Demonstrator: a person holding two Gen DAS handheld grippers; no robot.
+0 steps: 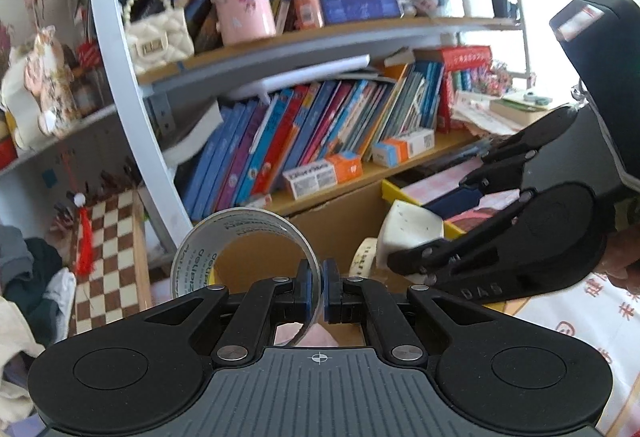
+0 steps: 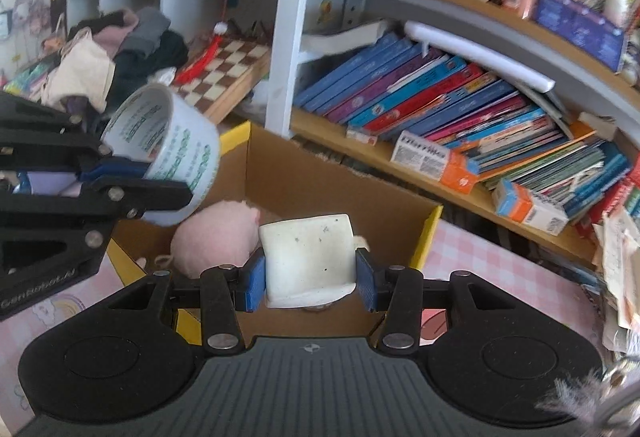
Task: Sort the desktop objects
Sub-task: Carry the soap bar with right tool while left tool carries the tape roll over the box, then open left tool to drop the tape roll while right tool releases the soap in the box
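Clear tape roll [image 1: 244, 253] in left claw [image 1: 322, 293], one white block [image 2: 310, 259] in right claw [image 2: 316, 283].

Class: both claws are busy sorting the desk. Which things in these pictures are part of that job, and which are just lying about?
Part of the job:
- roll of tape, pinched in the left claw
- white block, held in the right claw
- cardboard box, pink soft toy inside

Just lying about:
- books
- chessboard
- cream handbag
- pile of clothes
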